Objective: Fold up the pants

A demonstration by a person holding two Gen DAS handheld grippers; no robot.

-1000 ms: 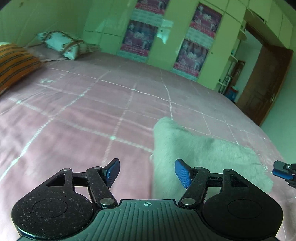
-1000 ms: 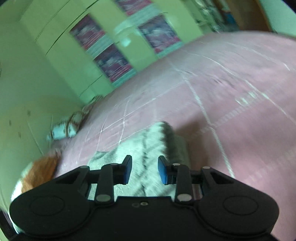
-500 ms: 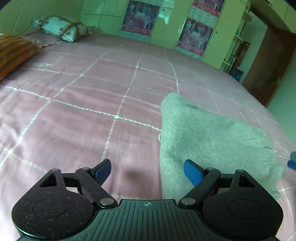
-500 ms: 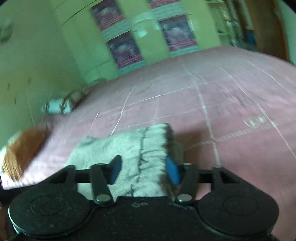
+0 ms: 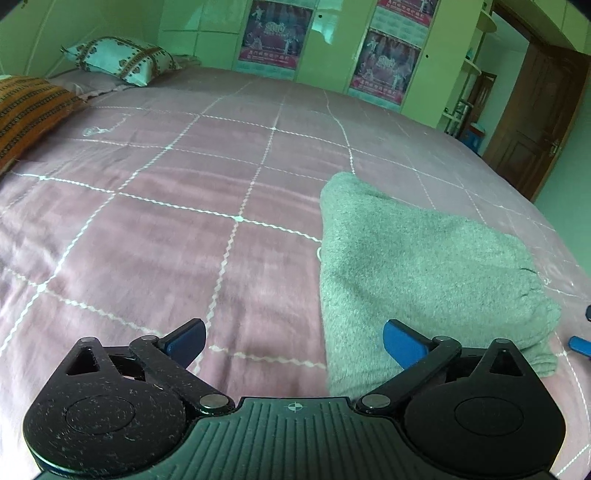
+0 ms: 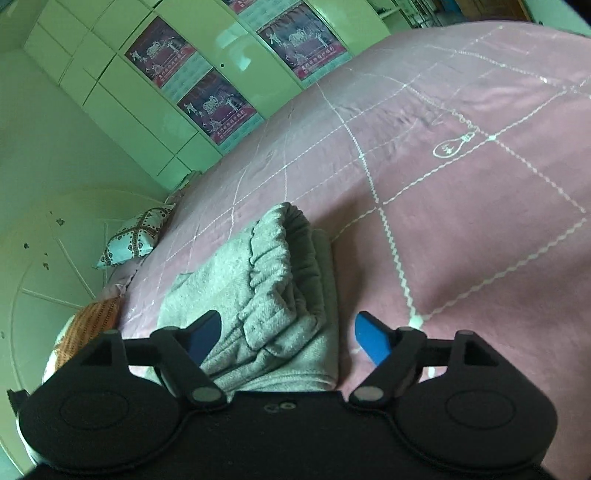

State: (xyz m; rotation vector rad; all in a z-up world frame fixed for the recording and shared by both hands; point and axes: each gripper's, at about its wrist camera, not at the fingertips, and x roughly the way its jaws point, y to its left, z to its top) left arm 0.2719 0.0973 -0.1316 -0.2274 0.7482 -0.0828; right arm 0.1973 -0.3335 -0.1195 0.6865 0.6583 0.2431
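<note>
The grey fleece pants [image 5: 417, 266] lie folded in a compact stack on the pink bedspread [image 5: 184, 221]. In the right wrist view the pants [image 6: 266, 288] show their elastic waistband on top. My left gripper [image 5: 293, 343] is open and empty, hovering at the stack's near left edge. My right gripper [image 6: 286, 338] is open and empty, just above the near end of the stack. The right gripper's blue fingertips [image 5: 580, 345] show at the left wrist view's right edge.
A patterned pillow [image 5: 118, 61] and an orange striped cushion [image 5: 26, 110] lie at the bed's head. Green wardrobes with posters [image 5: 275, 35] stand behind the bed. A brown door [image 5: 535, 122] is at the right.
Both grippers opened wider and drew back from the folded pants. The right gripper, nearly shut a second ago, is now wide open. The pants lie still.
</note>
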